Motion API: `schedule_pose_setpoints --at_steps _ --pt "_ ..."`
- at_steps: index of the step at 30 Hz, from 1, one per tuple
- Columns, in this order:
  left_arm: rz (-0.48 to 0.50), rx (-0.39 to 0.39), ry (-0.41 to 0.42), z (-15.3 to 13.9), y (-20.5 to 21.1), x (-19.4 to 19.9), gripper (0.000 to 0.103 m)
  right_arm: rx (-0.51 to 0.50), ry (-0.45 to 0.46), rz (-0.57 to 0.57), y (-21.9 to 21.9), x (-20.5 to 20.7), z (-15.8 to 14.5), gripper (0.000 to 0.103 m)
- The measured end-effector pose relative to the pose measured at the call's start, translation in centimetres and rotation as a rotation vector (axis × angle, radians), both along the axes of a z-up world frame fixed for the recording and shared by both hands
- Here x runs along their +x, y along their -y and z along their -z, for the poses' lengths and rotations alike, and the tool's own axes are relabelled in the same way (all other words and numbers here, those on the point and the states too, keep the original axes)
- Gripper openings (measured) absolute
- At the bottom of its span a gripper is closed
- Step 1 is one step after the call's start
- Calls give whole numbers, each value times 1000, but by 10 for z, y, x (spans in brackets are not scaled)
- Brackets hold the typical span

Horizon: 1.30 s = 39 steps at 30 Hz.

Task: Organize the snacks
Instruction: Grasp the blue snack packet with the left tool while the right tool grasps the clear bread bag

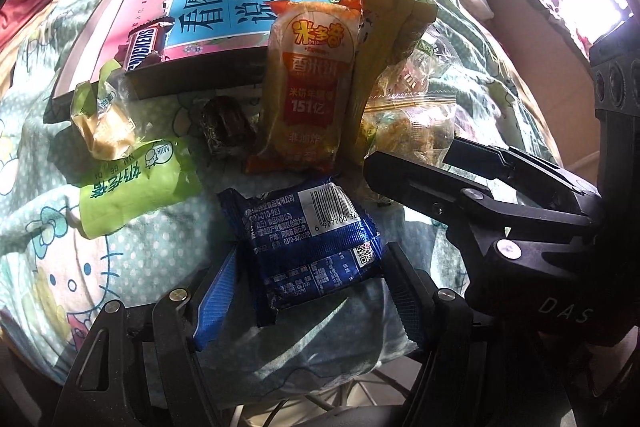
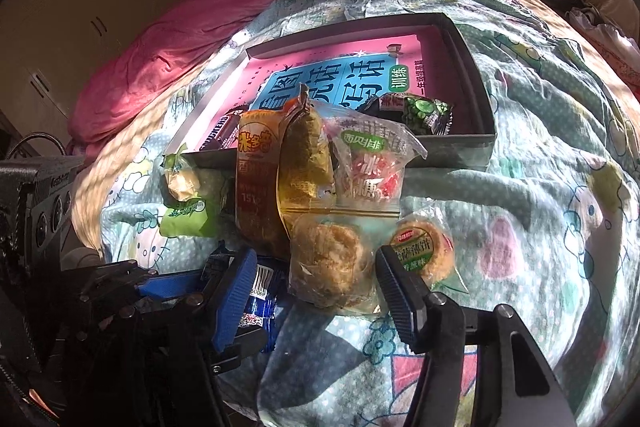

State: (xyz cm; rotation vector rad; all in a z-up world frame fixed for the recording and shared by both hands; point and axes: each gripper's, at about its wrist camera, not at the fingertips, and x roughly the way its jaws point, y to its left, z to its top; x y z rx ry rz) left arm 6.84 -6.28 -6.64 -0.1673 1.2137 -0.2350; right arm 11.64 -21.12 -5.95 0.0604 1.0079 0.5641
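My left gripper (image 1: 310,297) points down at the bedspread, open, its two fingers on either side of a dark blue snack packet (image 1: 308,247) lying barcode up. My right gripper (image 2: 316,295) is open beside it, its jaws straddling a clear zip bag with a brown pastry (image 2: 328,263). The right pad sits at the bag's edge; the blue left pad (image 2: 236,295) stands apart from it. An orange rice-cracker packet (image 1: 308,79) and an olive-yellow packet (image 1: 380,67) lean against the grey box (image 2: 472,83), which holds a pink book, a Snickers bar (image 1: 146,47) and a green-black packet (image 2: 424,113).
Loose on the bedspread lie a green milk-candy packet (image 1: 136,183), a small yellow cake in a wrapper (image 1: 102,131), a dark foil sweet (image 1: 224,125), a round cracker with a green label (image 2: 424,251) and a red-and-white candy bag (image 2: 372,171). A pink quilt (image 2: 180,47) lies behind the box.
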Motion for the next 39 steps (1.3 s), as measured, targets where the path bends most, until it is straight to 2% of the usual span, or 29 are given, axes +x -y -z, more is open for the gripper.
schedule_pose_setpoints --at_steps 4,6,12,18,24,35,39 --pt "-4 8 0 1 2 1 73 -42 13 -7 -6 2 4 54" --pt "-8 9 -2 2 2 2 73 -59 17 -3 -6 3 5 44" --pt "-33 20 -8 5 6 5 74 -62 22 -5 -4 3 6 42" --pt "-60 6 -8 8 3 6 73 -17 21 26 7 3 0 42" --pt "-62 4 1 7 -2 4 62 46 18 72 21 5 -5 42" --pt "-87 -104 21 -11 -27 -3 59 129 70 135 42 6 -21 42" --pt "-90 -105 61 -24 -31 -6 59 144 85 157 48 7 -24 42"
